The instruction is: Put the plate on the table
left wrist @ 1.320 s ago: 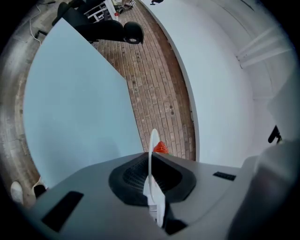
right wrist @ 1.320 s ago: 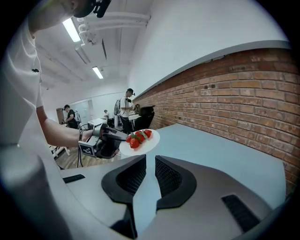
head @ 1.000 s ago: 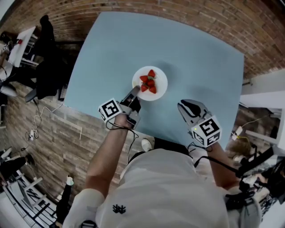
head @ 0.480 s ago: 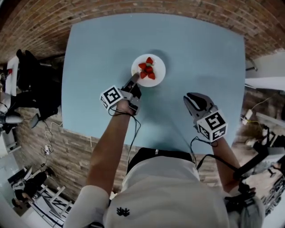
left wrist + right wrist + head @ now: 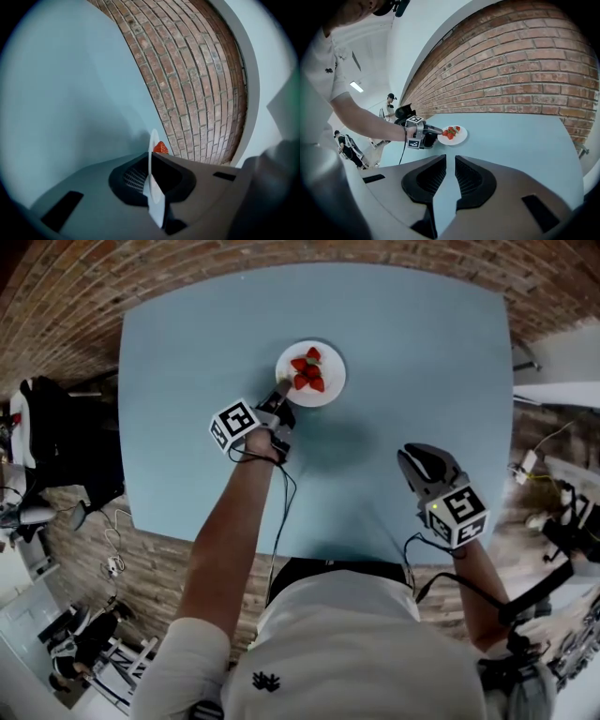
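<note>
The right gripper point(image 5: 450, 161), at 6 o'clock, holds its jaws a narrow slit apart, with only the blue table point(image 5: 520, 140) showing between them. At 12 o'clock beyond them a plate point(image 5: 461, 137) of strawberries point(image 5: 450, 132) rests on the table, the left gripper point(image 5: 439, 132) at its 9 o'clock rim.

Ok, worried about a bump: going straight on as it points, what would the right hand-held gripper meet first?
Probably the plate of strawberries, gripped by the left hand-held gripper; only bare table lies between, depth unclear.

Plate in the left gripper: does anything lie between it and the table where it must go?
Nothing visible does. The left gripper grips the plate by its rim, and the table around it is bare.
</note>
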